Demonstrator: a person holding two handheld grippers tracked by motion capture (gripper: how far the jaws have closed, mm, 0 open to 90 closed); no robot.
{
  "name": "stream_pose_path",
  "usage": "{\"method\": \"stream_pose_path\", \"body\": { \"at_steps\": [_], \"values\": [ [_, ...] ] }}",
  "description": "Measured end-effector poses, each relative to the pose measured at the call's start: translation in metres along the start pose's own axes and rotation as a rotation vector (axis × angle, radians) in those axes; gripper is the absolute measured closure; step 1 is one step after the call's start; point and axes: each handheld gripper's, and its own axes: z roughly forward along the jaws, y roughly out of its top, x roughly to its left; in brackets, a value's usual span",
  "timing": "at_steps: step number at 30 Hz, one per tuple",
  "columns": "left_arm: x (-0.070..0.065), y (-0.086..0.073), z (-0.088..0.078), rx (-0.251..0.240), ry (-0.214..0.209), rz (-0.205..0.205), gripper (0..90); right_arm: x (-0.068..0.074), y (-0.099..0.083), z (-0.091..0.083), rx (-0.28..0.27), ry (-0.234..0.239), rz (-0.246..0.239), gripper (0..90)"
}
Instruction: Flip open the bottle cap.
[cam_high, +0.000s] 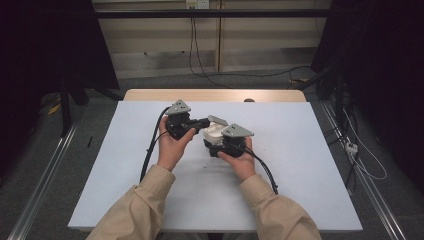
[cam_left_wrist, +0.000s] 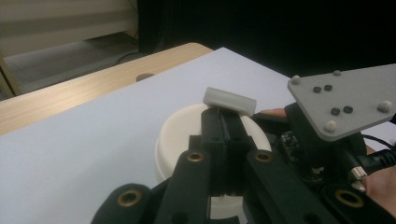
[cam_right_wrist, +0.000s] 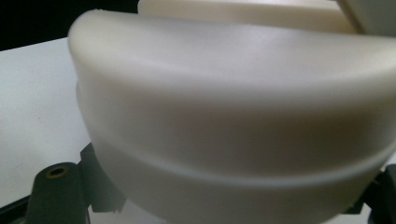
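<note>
Left gripper: held in the left hand at mid-table, jaws pointing right toward the box; in the left gripper view the two black jaws stand pressed together over the box top, nothing wide between them
Tab: a small pale grey block at the far rim of the box, right at the tips of the left jaws; the jaws look closed on its lower edge or a thin strip under it, but the exact contact is hidden
Box: a round cream container on the white table, lying between the two grippers, just right of the left one and just beyond the right one; in the left gripper view its flat top sits under the jaws
Right gripper: held in the right hand, its grey plate above the near-right side of the box; in the right gripper view the curved cream wall comes up close to the camera, with black jaw parts at either lower corner, so the jaws clasp the box by its sides
Table edge: a wooden strip shows beyond the white sheet
</note>
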Motion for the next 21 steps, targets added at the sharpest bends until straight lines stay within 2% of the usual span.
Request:
{"method": "stream_pose_path", "body": {
  "at_steps": [21],
  "values": [
    [-0.0021,0.0072,0.0072,0.004,-0.008,0.003,90.0,0.0,-0.0001,0.0003,0.003,0.0,-0.001,18.5]
  ]
}}
